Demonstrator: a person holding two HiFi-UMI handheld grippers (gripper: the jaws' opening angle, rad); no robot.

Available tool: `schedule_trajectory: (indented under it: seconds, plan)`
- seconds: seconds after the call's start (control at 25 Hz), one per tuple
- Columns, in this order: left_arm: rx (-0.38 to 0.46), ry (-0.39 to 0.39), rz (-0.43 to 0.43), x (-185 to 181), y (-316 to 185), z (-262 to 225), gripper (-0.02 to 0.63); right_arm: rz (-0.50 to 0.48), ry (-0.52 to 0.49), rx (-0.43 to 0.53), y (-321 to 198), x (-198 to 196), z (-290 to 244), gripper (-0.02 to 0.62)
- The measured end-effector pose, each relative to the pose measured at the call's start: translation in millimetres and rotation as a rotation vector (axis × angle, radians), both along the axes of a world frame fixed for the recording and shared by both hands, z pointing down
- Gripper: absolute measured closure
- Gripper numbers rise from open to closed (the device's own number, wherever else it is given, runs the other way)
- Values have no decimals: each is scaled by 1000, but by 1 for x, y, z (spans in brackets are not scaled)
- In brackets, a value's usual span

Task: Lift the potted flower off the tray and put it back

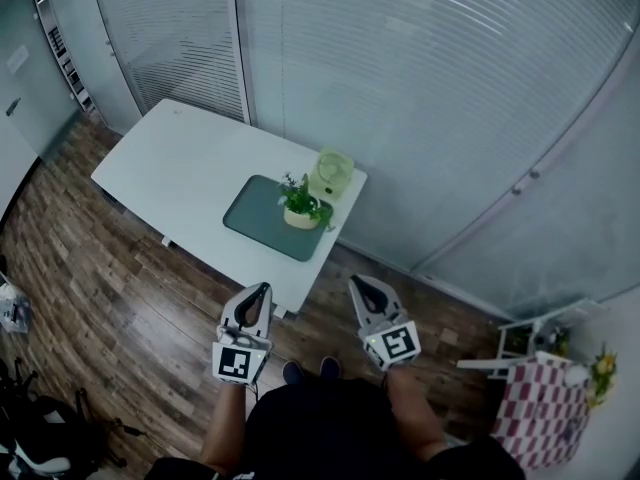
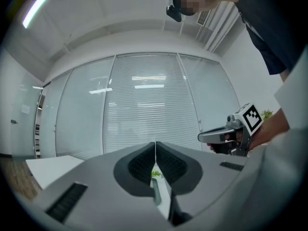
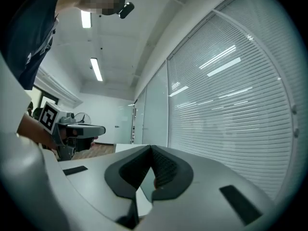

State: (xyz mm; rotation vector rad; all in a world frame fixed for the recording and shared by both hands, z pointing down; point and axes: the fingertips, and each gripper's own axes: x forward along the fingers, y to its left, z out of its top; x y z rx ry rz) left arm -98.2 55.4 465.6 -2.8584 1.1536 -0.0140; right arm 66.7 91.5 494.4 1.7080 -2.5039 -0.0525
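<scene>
Flower in small cream pot (image 1: 301,212): probably light, leaves fragile; grasp rigid pot sides. Left hand-held gripper (image 1: 264,289), right hand-held gripper (image 1: 356,283): closed, empty.

Table (image 1: 170,163) smooth white, matt; tray (image 1: 258,218) matt grey-green; floor (image 1: 100,278) wood-grain planks; wall (image 1: 450,88) glossy glass.

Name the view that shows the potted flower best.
Head view: the potted flower stands whole on the tray. The left gripper view catches only a green sprig, low down; the right gripper view shows none.
</scene>
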Motion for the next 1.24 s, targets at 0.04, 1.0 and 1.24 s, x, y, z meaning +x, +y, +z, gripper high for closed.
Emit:
schedule_trajectory:
  seconds: [0.04, 1.0, 1.24]
  plan:
    - [2, 2, -19, -1, 0, -1, 598, -12, 25, -2, 0, -2, 0, 591]
    - [-5, 12, -29, 11, 4, -8, 600, -63, 10, 12, -1, -6, -18, 594]
    - [-6, 15, -43, 12, 3, -6, 600, -60, 28, -7, 1, 0, -14, 594]
